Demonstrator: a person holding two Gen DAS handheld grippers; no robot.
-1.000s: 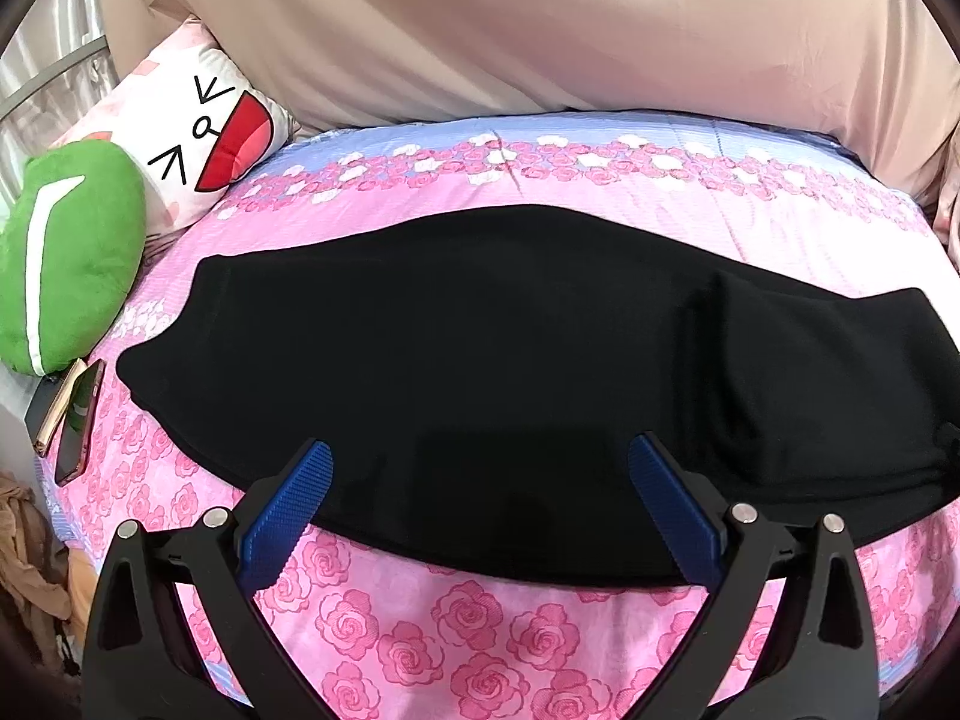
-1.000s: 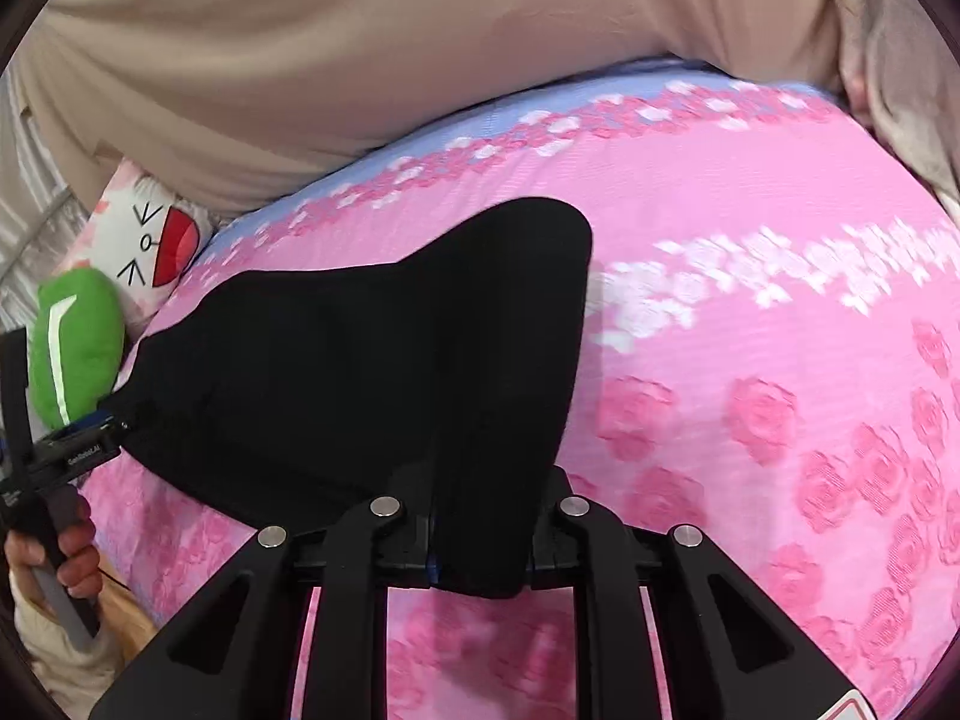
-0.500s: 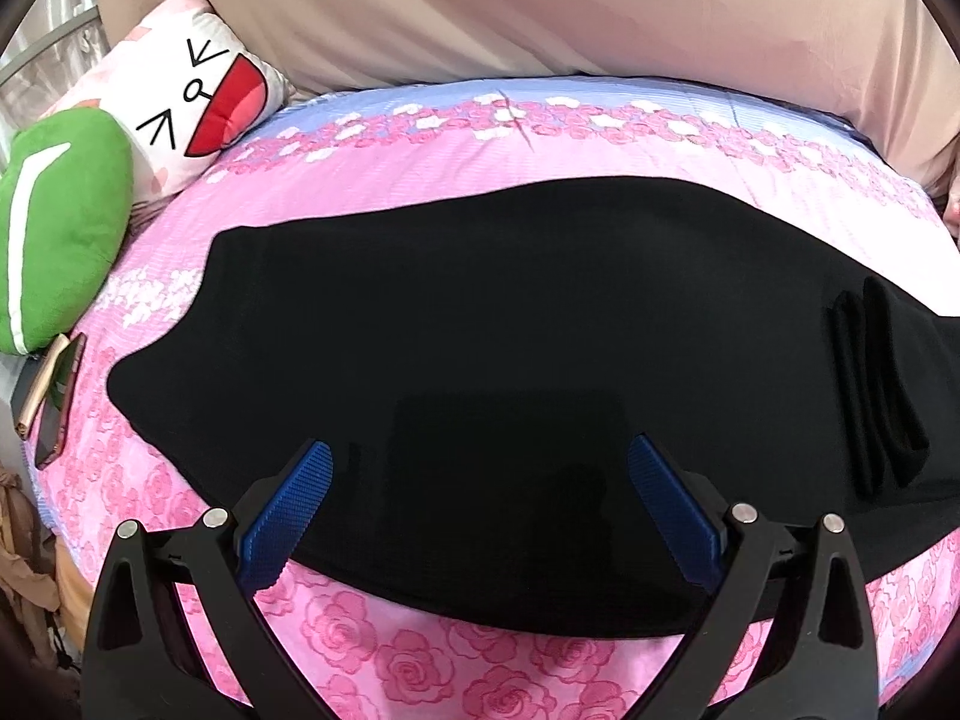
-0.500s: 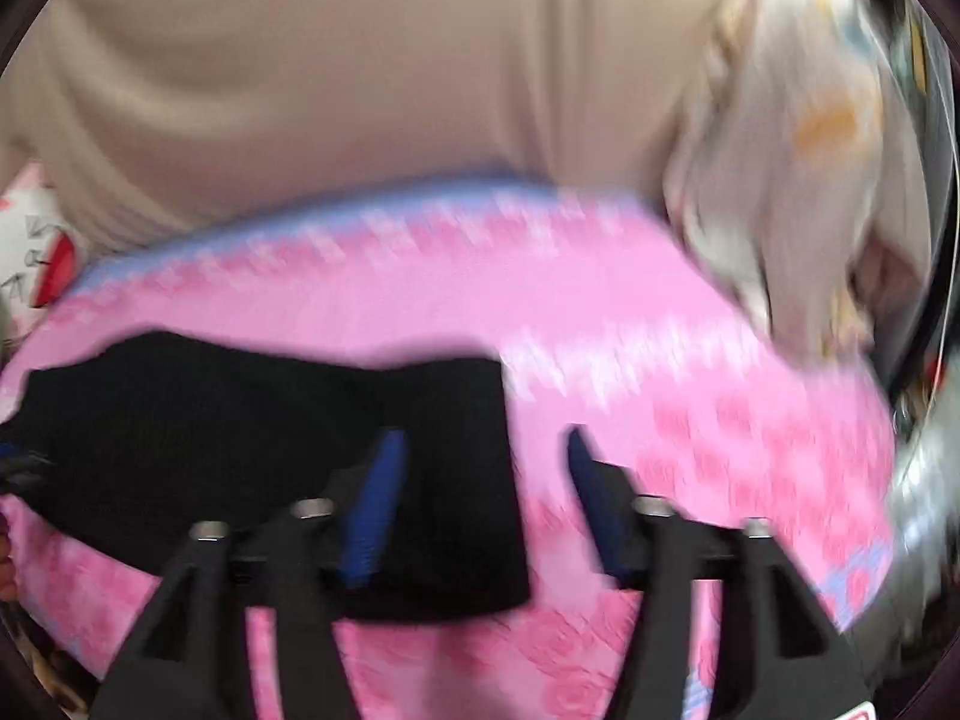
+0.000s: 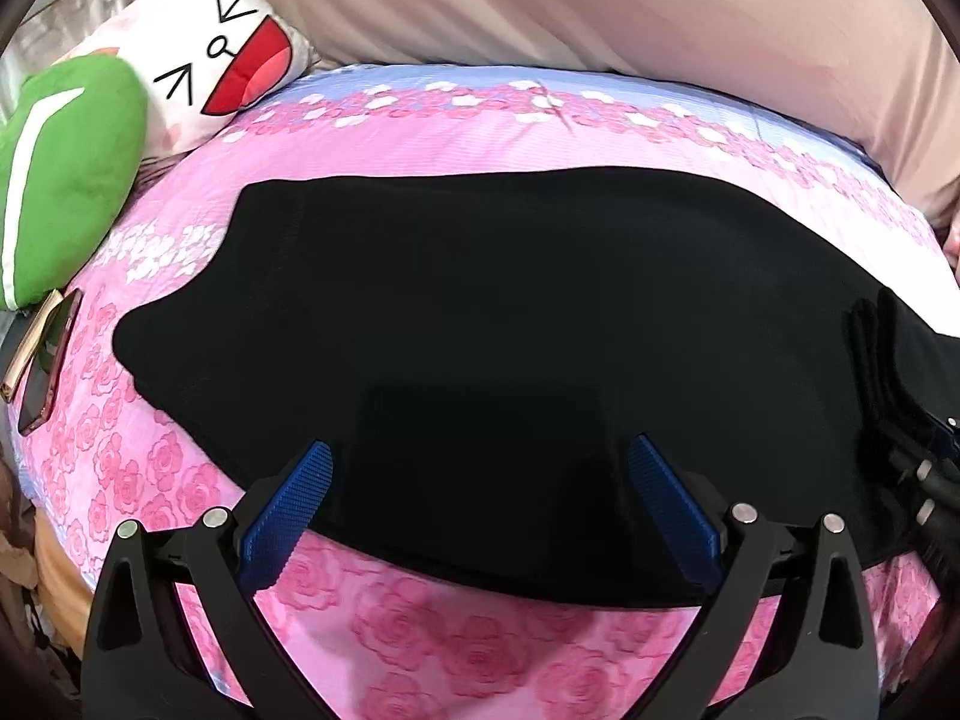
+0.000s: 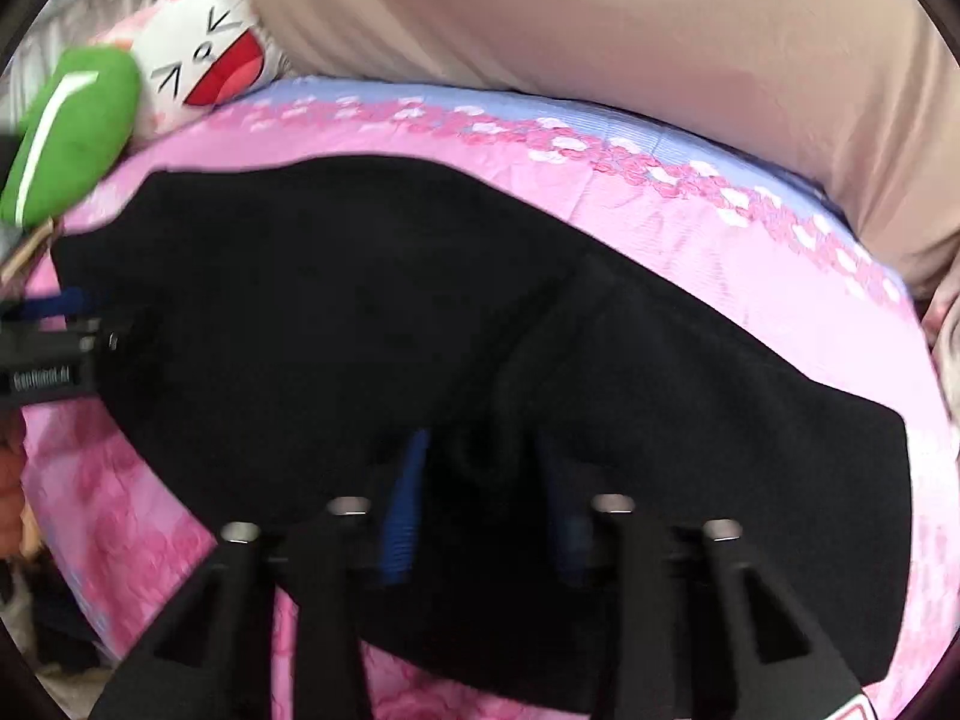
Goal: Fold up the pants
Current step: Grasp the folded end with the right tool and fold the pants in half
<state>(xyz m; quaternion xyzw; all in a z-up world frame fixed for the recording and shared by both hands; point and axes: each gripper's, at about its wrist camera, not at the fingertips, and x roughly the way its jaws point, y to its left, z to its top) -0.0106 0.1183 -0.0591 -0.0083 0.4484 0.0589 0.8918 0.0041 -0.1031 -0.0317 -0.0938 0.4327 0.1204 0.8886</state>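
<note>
Black pants (image 5: 480, 324) lie flat across a pink rose-print bed (image 5: 420, 138), folded lengthwise, with a folded-over end at the right. My left gripper (image 5: 477, 468) is open, its blue pads over the pants' near edge, holding nothing. In the right wrist view the pants (image 6: 360, 312) fill the middle. My right gripper (image 6: 480, 480) is partly open, its blue pads either side of a bunched fold of the pants' near edge. The view is blurred, so contact is unclear. The left gripper also shows in the right wrist view (image 6: 54, 330), at the left edge.
A green plush (image 5: 60, 192) and a white cartoon-face pillow (image 5: 222, 54) lie at the bed's far left. A phone (image 5: 42, 372) lies at the left edge. A beige curtain (image 5: 600, 0) hangs behind the bed.
The right gripper let go of the folded pant end, opened, and swung left to the pants' near edge. The left gripper stayed open and moved slightly closer over the pants.
</note>
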